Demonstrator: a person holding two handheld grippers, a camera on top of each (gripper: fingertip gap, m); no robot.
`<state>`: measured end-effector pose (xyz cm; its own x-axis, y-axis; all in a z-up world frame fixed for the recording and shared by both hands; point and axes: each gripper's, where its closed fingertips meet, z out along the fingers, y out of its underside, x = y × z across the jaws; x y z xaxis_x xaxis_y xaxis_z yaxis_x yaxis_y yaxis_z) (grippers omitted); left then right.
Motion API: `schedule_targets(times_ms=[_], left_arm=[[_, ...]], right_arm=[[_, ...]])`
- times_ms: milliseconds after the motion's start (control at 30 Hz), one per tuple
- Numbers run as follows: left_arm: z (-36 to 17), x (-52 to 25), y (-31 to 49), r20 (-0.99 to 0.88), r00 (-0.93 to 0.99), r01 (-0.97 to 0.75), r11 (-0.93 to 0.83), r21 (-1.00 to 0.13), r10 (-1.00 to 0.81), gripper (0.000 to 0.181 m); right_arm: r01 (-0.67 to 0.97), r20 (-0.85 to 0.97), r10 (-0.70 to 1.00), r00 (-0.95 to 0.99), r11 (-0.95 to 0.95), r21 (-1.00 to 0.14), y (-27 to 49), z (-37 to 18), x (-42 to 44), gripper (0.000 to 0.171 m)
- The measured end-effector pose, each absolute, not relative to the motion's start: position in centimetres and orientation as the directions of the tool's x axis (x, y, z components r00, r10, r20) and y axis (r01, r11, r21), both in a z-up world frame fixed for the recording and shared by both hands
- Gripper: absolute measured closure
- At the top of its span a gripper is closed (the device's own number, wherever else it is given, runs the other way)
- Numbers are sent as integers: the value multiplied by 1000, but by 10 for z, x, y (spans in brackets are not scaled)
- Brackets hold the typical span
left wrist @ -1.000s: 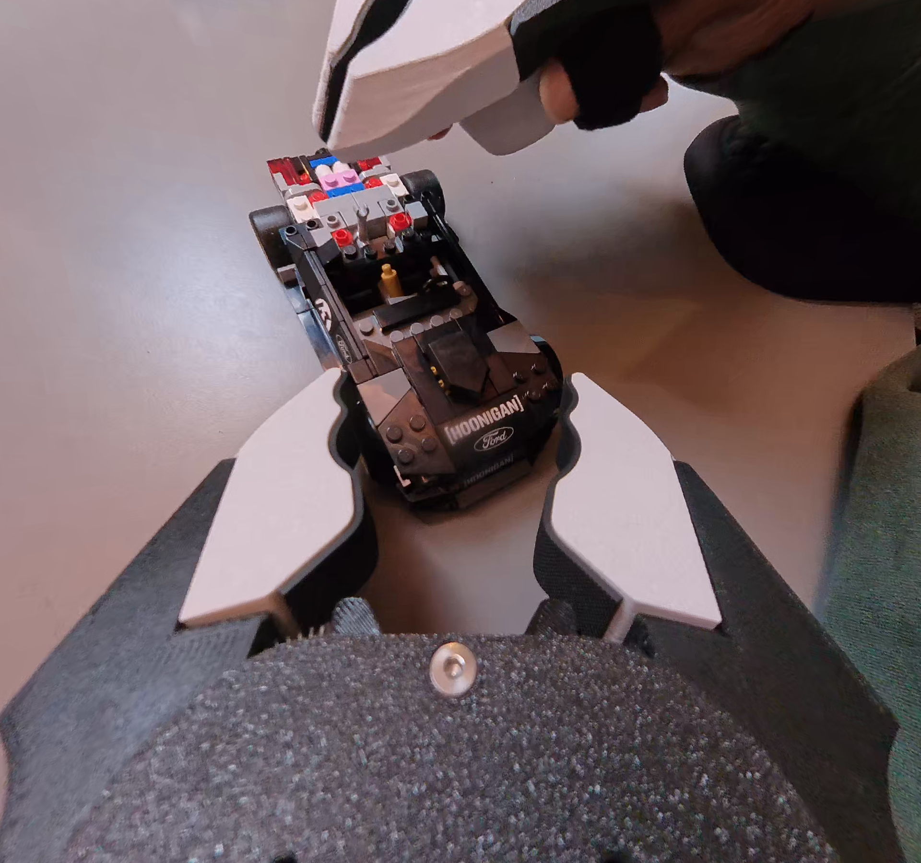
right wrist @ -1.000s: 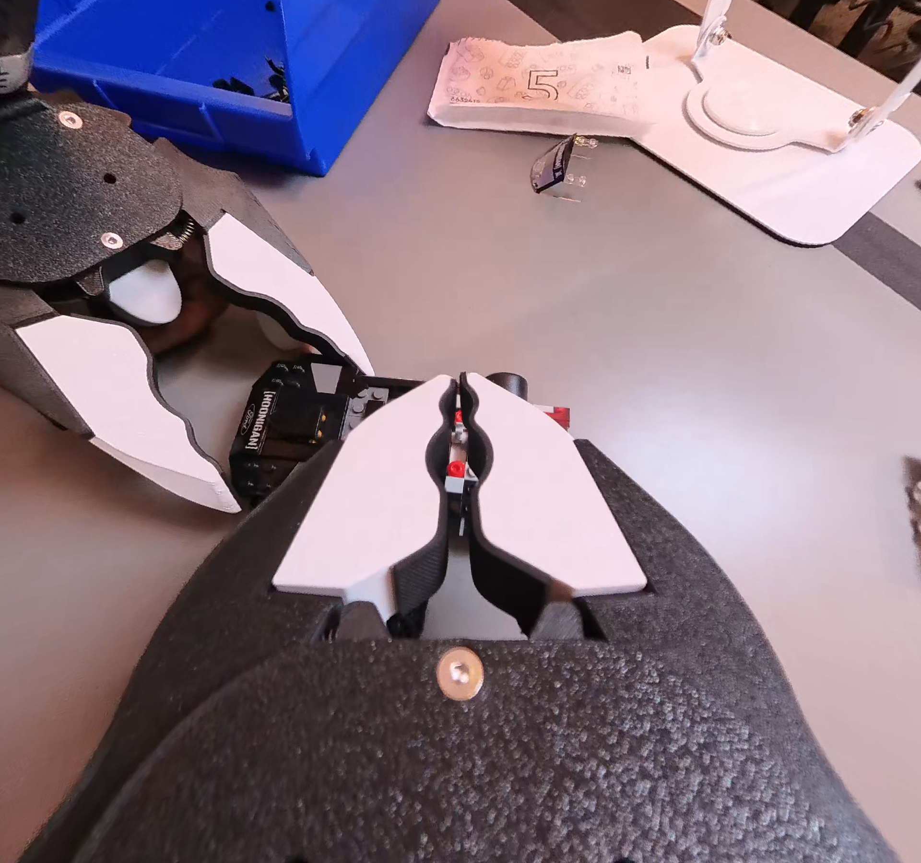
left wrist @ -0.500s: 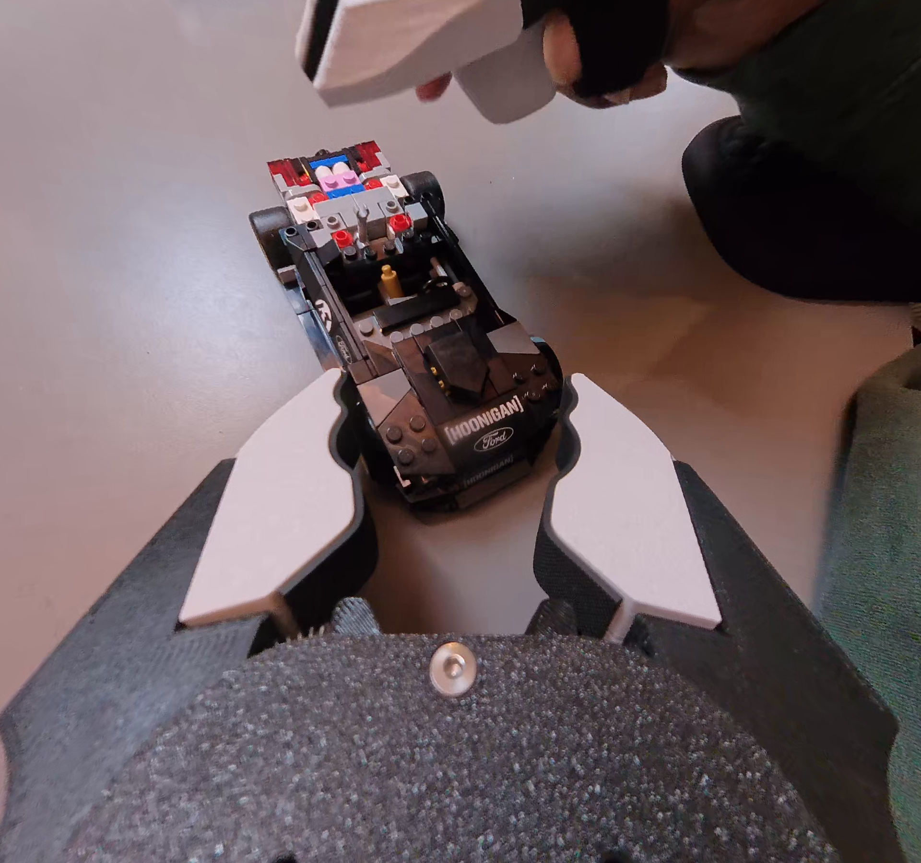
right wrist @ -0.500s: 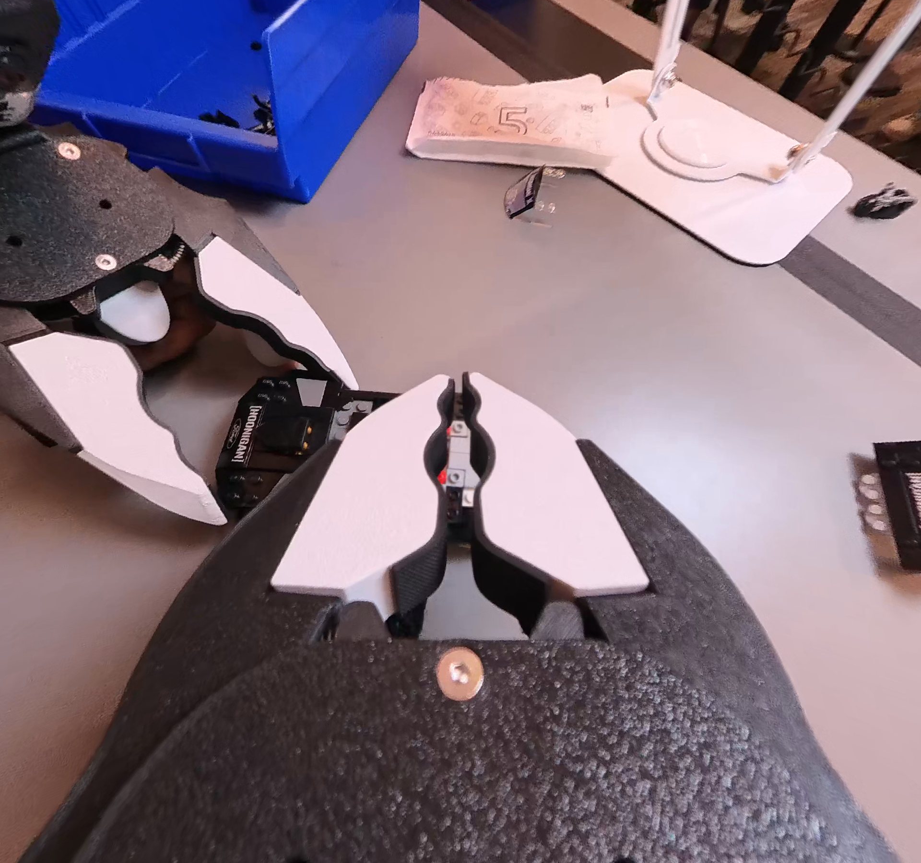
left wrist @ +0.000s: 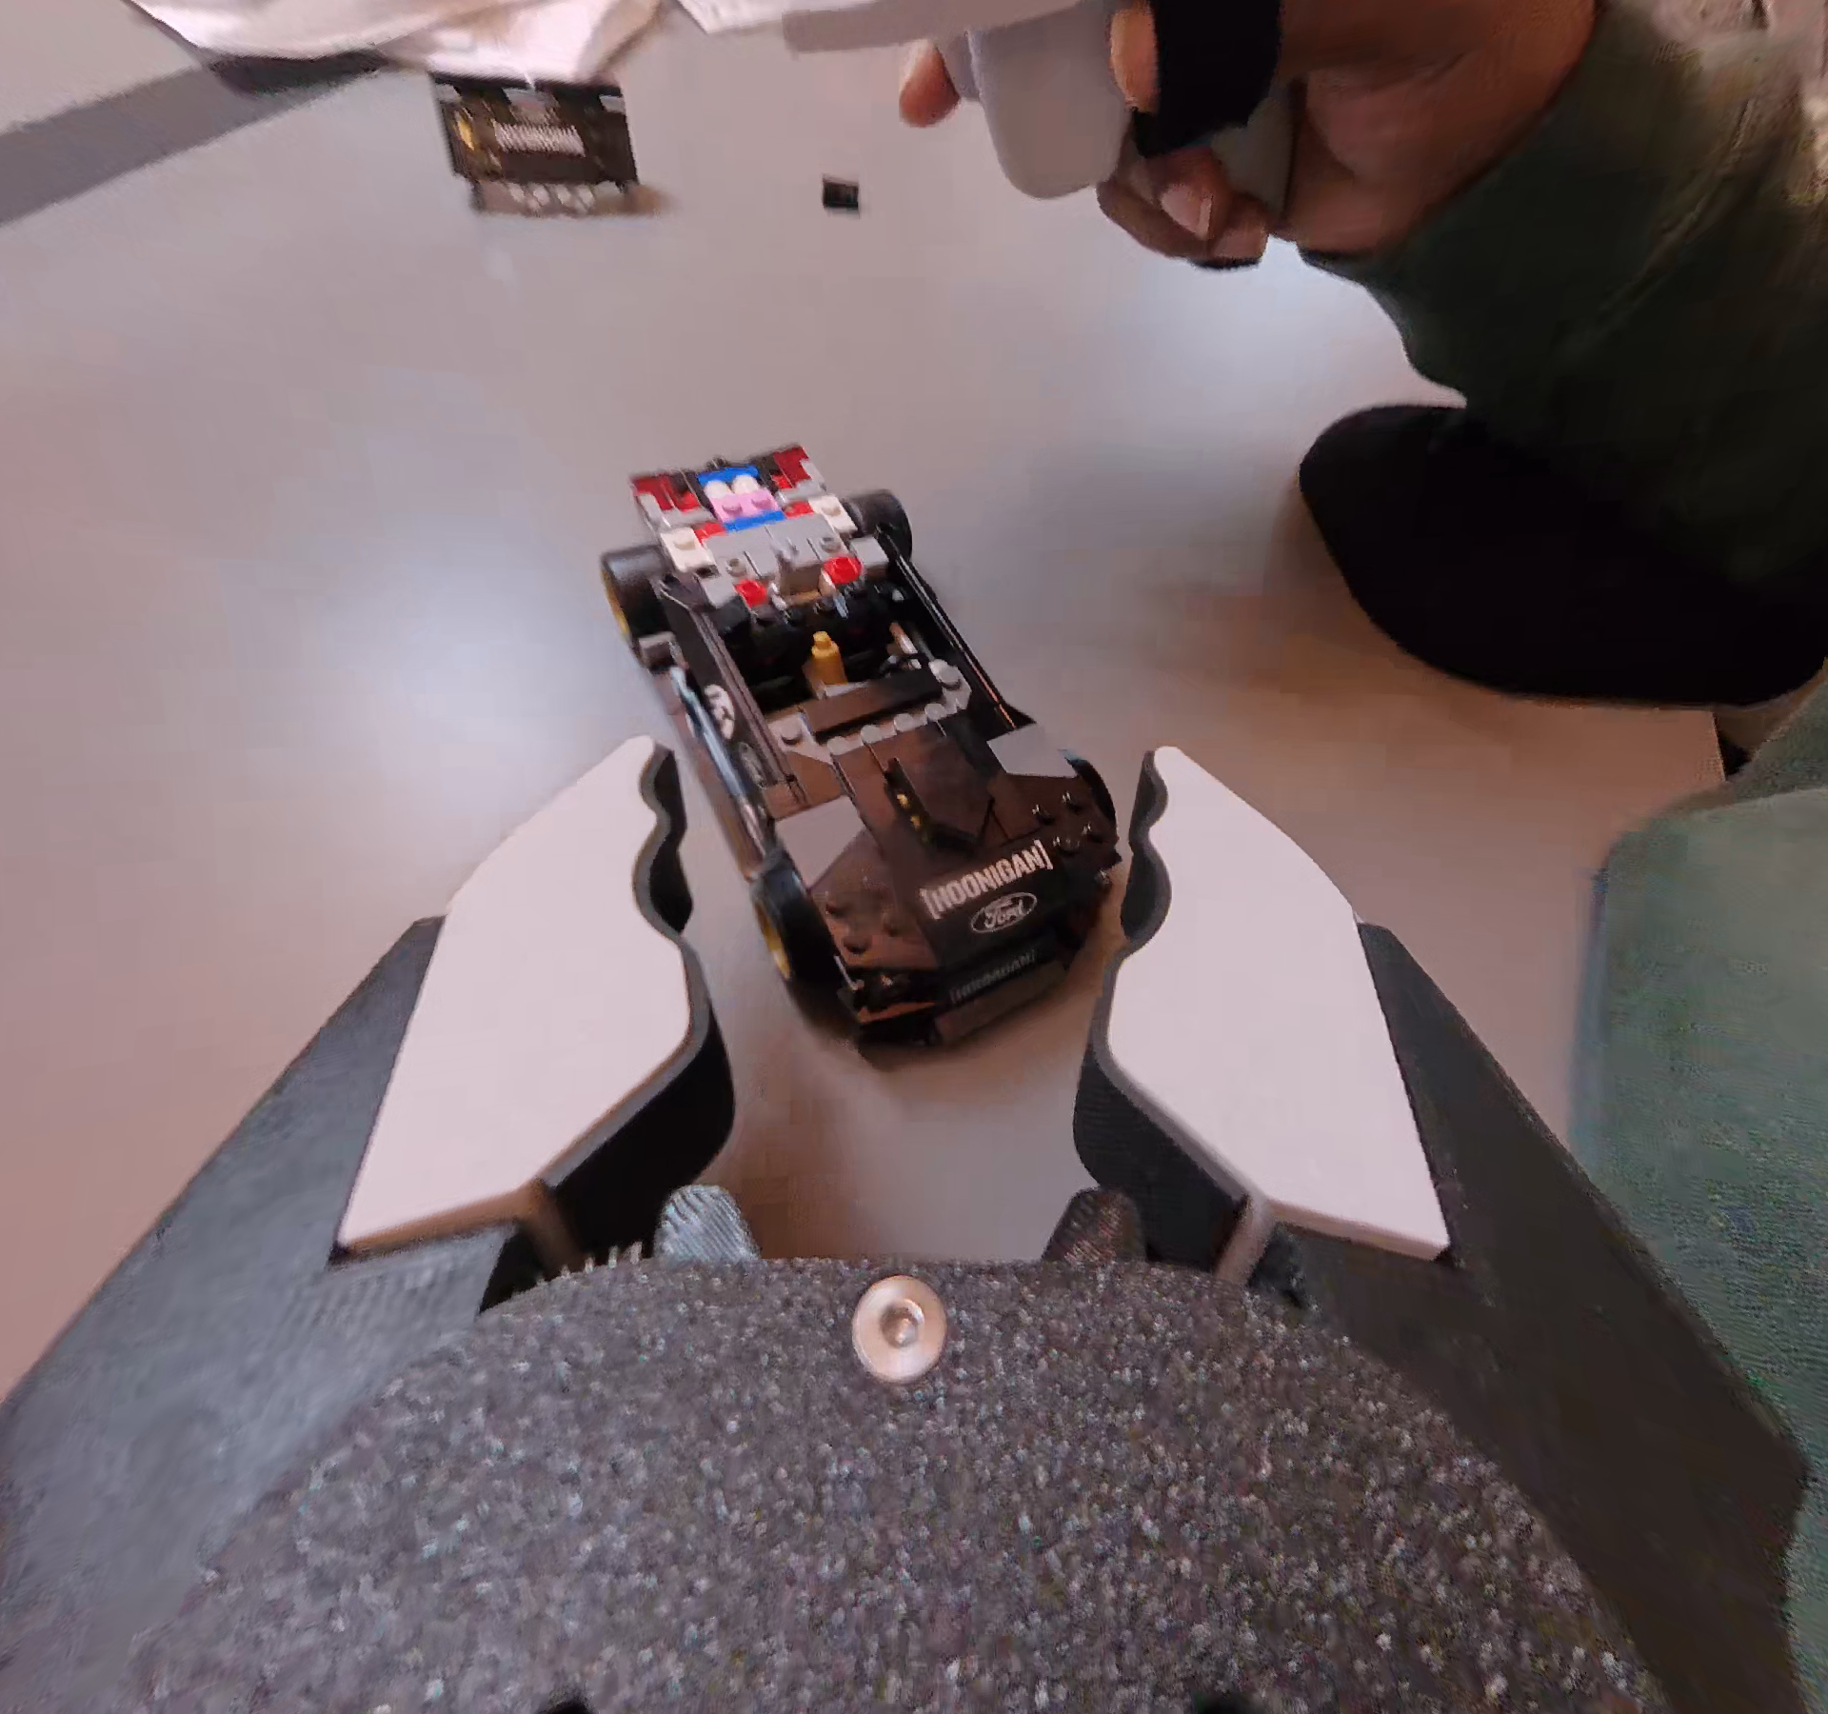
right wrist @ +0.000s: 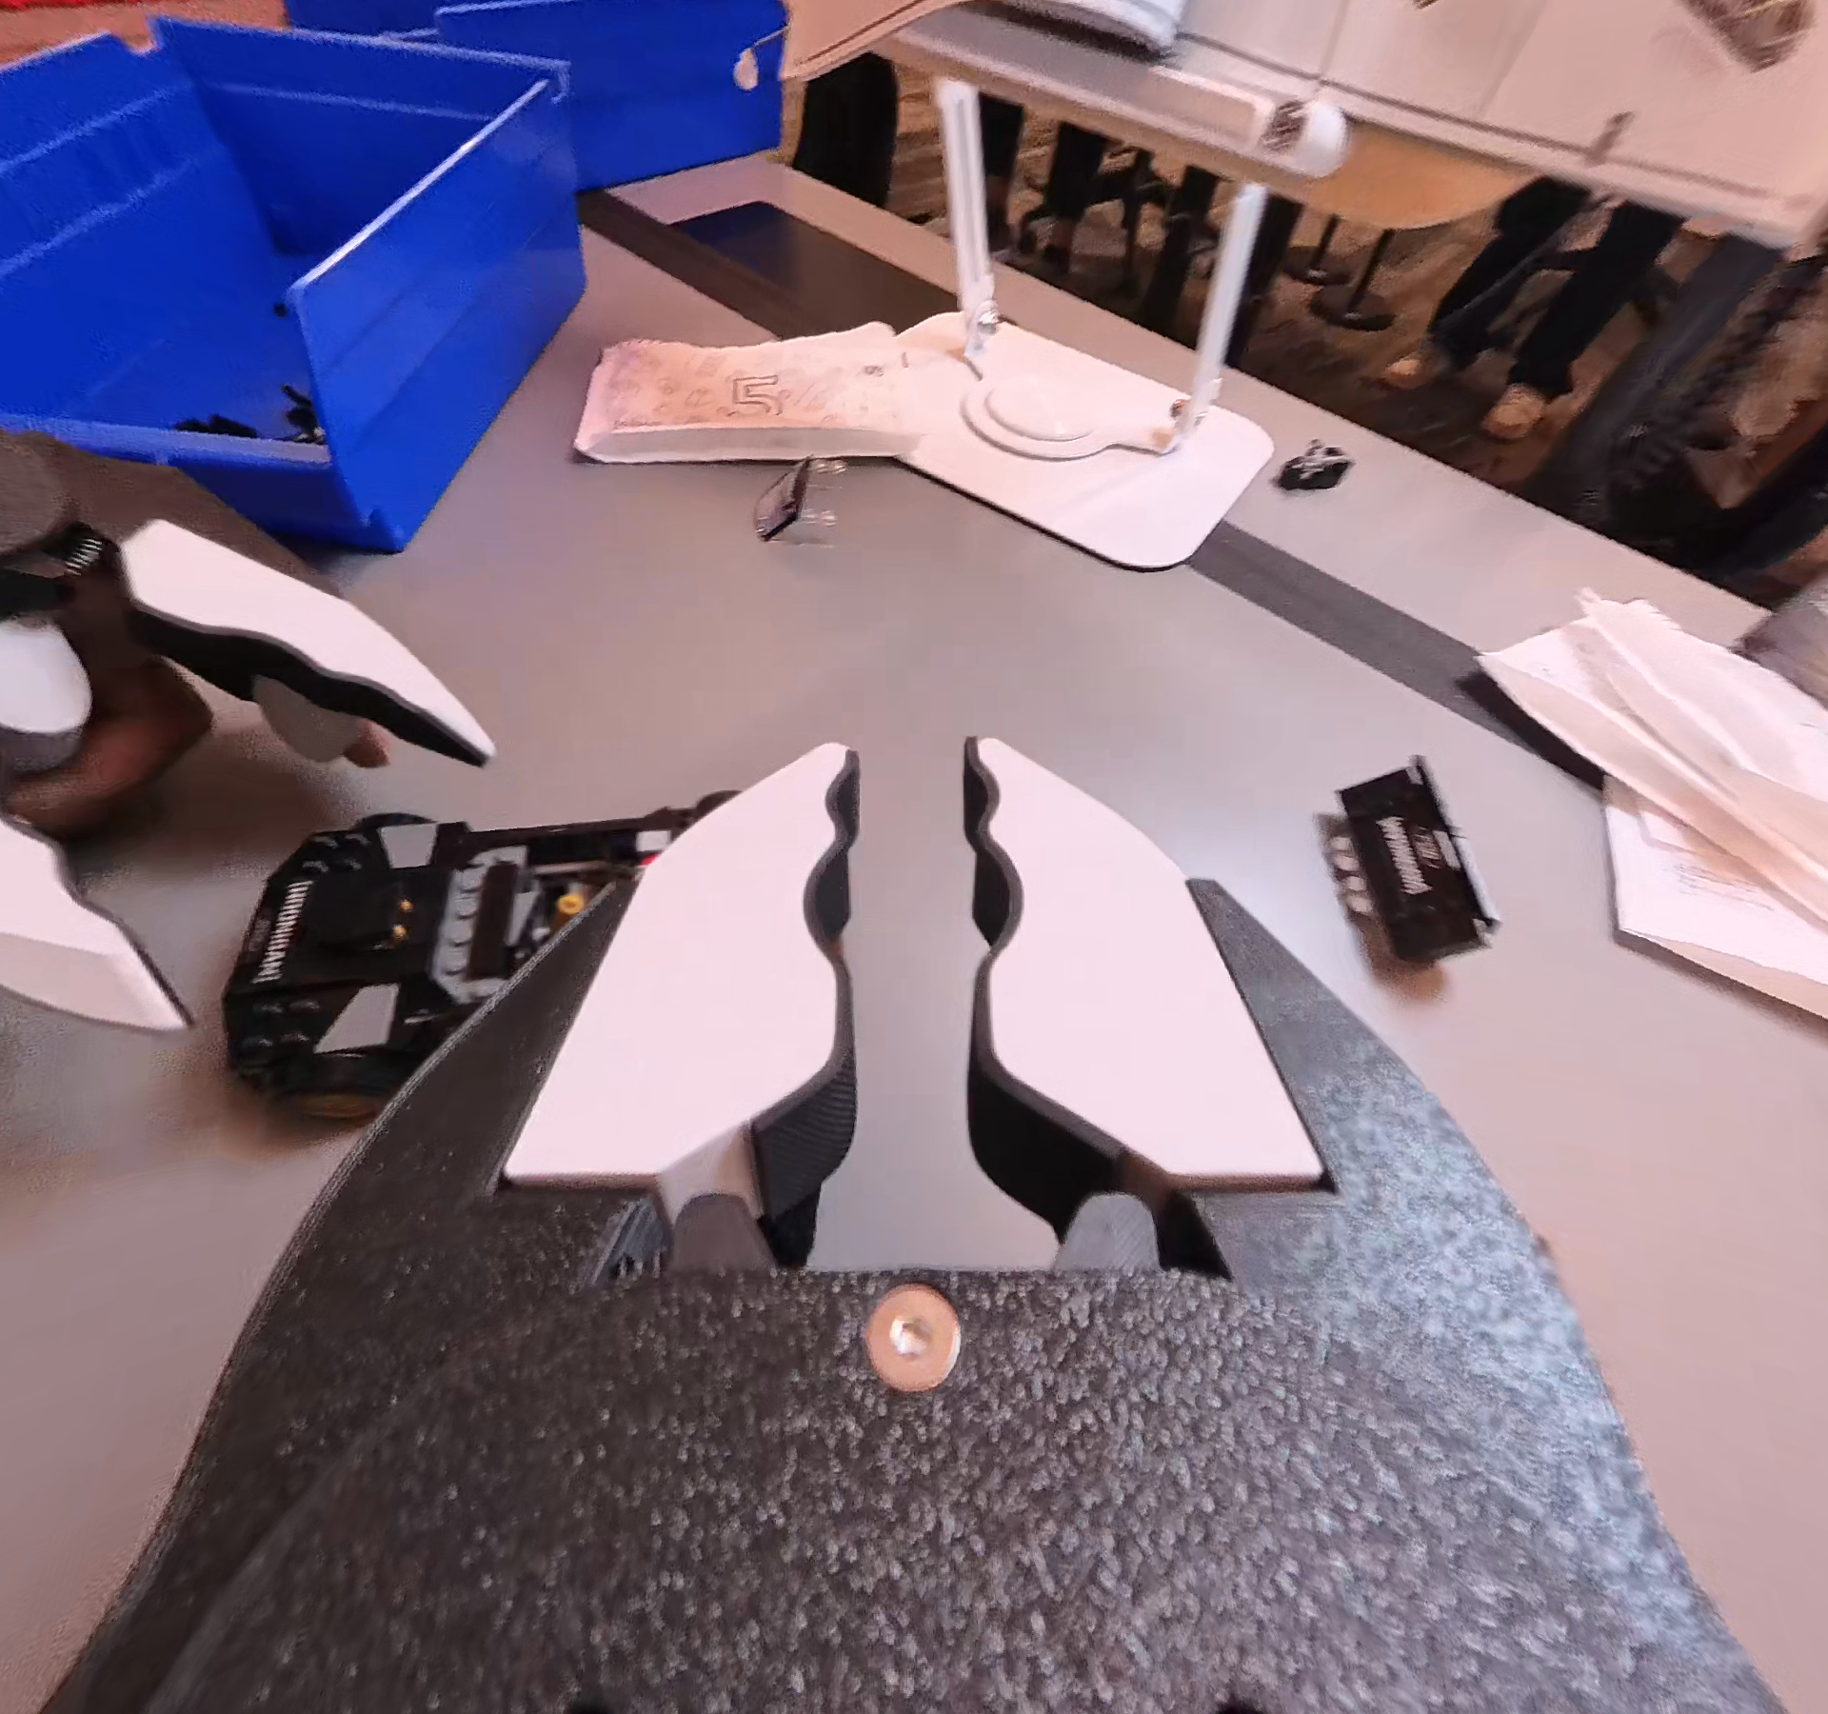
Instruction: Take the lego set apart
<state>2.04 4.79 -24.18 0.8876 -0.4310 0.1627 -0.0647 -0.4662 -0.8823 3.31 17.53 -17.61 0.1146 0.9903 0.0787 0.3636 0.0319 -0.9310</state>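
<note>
Left tongs (left wrist: 905, 865) gape round car (left wrist: 851, 756) nose; car runs twd 12 o'clock. Right tongs (right wrist: 910, 835) agape, empty, car at 9 o'clock.

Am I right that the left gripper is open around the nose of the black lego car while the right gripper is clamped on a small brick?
Not quite. The right wrist view shows the right gripper open and empty. The left gripper is open around the lego car nose.
</note>
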Motion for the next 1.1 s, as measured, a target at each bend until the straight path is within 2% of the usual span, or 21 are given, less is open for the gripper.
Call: schedule_targets(times_ms=[133,233,433,633,767,900,1100], left_arm=[[-211,0,54,120,920,-11,-331,-944,-374,98],[-189,-23,56,33,958,-32,-221,-975,-285,103],[-166,-67,50,-39,995,-50,-122,-991,-92,109],[-183,-93,48,-86,996,-76,-205,-976,37,109],[-190,-92,54,-49,995,-33,-191,-981,82,111],[-192,-88,62,-32,993,-10,-183,-983,117,113],[-207,-89,65,-105,980,-58,-260,-964,170,117]], right_arm=[[315,85,972,218,12,-949,209,-163,53,149],[298,95,948,302,1,-954,240,-161,72,148],[281,80,867,492,-71,-957,338,-168,128,145],[286,142,755,640,-64,-956,449,-180,183,145],[337,220,670,709,-49,-940,524,-193,212,145],[379,238,600,764,-119,-918,595,-213,235,144],[532,263,671,694,-231,-814,663,-269,234,144]])
